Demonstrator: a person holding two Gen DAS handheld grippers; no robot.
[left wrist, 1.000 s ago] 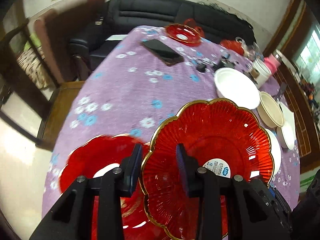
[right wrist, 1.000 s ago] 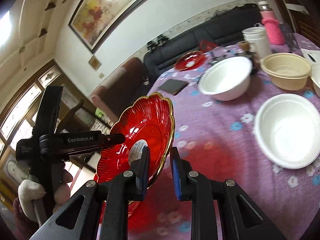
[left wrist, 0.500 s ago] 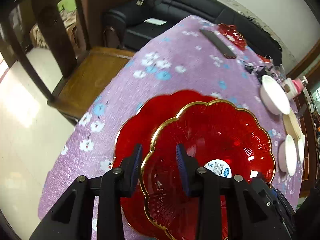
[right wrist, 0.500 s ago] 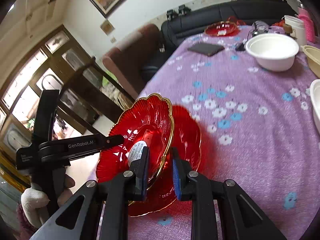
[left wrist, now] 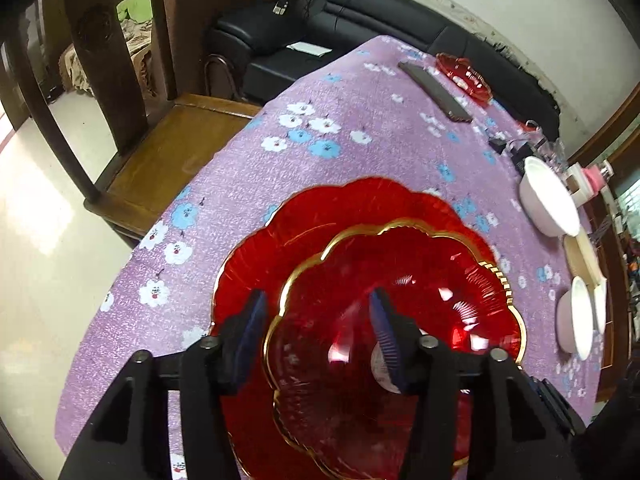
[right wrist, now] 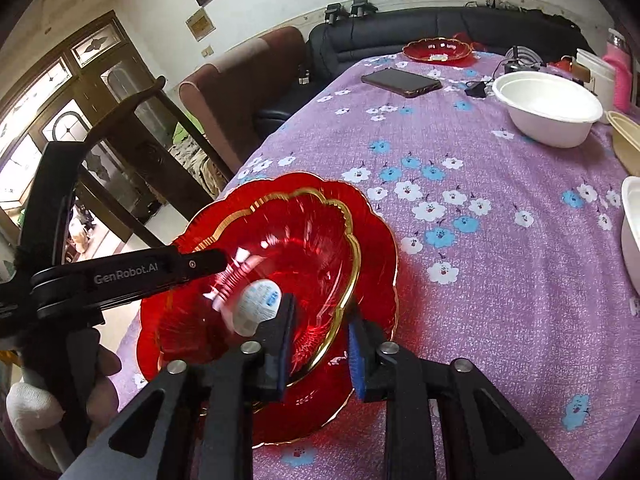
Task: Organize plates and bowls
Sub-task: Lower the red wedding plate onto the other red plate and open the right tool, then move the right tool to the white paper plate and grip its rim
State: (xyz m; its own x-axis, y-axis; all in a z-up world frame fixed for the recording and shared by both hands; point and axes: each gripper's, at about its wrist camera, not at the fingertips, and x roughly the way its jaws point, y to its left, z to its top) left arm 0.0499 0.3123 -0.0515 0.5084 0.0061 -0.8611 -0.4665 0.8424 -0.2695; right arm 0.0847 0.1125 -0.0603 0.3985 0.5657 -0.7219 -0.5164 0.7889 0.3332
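A gold-rimmed red glass plate (left wrist: 404, 312) with a white sticker lies on a larger red plate (left wrist: 320, 216) at the near corner of the purple flowered tablecloth; both show in the right wrist view, the top plate (right wrist: 296, 236) on the larger one (right wrist: 376, 240). My left gripper (left wrist: 318, 334) is open, its jaws spread on either side of the top plate's rim. My right gripper (right wrist: 320, 340) is open too, its jaws astride the opposite rim. The left gripper's body (right wrist: 120, 272) shows in the right wrist view.
A third red plate (right wrist: 436, 50) and a dark phone (right wrist: 400, 82) lie at the far end. A white bowl (right wrist: 548, 108), a beige bowl (right wrist: 624, 140) and another white bowl (right wrist: 632, 232) stand on the right. A wooden chair (left wrist: 132, 120) stands beside the table's left edge.
The held plate has come down onto the larger red plate. Both grippers, shut on its rim before, have opened.
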